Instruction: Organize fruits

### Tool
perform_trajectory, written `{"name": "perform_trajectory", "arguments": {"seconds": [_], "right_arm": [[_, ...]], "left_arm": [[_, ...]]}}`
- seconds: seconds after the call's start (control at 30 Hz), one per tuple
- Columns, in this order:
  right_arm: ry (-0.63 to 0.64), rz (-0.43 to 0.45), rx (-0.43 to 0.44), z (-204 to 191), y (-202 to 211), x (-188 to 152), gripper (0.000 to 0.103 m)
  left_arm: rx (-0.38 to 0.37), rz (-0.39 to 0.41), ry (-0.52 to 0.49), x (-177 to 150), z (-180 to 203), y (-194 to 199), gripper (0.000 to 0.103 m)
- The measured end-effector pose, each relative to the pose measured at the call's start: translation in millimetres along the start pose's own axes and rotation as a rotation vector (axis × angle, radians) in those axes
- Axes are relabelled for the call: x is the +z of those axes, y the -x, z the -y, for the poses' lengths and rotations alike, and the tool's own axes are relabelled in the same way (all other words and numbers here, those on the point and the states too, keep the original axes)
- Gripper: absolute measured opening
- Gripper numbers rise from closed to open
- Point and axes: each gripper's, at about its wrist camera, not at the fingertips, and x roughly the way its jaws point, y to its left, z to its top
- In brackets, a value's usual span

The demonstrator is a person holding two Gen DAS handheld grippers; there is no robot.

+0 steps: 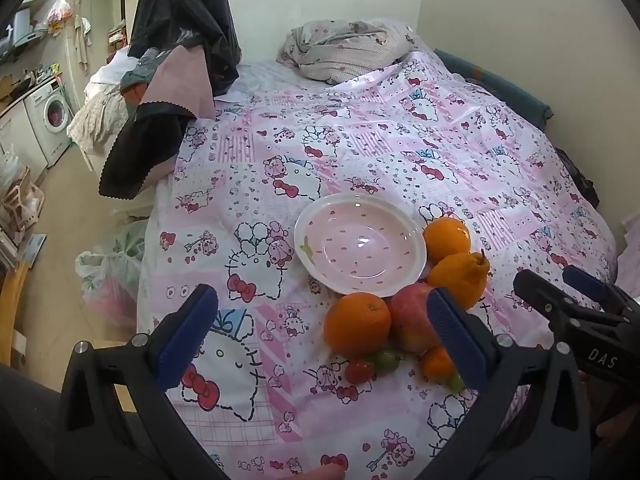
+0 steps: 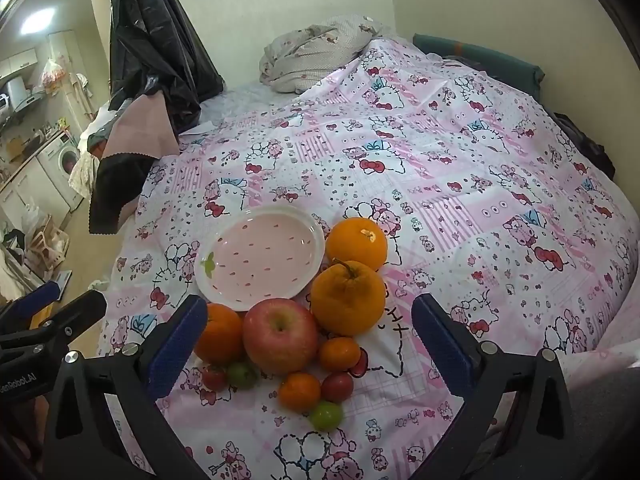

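An empty pink strawberry-print bowl (image 1: 360,244) (image 2: 260,256) sits on the pink cartoon-print bedcover (image 1: 400,152) (image 2: 440,184). Around its near and right side lie fruits: a red apple (image 2: 280,334) (image 1: 412,320), a round orange (image 2: 357,243) (image 1: 447,237), a knobbly orange (image 2: 347,297) (image 1: 460,276), another orange (image 1: 357,324) (image 2: 219,332), small mandarins (image 2: 339,354), and red (image 2: 337,386) and green cherry tomatoes (image 2: 326,415). My left gripper (image 1: 320,332) is open and empty above the near fruits. My right gripper (image 2: 310,344) is open and empty over the apple, and shows at the right of the left wrist view (image 1: 568,296).
A crumpled grey blanket (image 1: 344,48) lies at the bed's far end. A black plastic bag (image 1: 184,20) and dark cloths (image 1: 140,148) hang at the bed's left edge. A washing machine (image 1: 50,120) and bags stand on the floor to the left. A wall runs on the right.
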Motion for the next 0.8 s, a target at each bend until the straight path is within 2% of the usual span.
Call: {"name": "perform_trajectory", "arguments": {"seconds": [0.8], "right_arm": [[-0.006, 0.011, 0.005, 1.2, 1.8, 1.0, 0.103]], "left_arm": [[-0.001, 0.002, 0.001, 0.8, -1.1, 0.8, 0.103]]}}
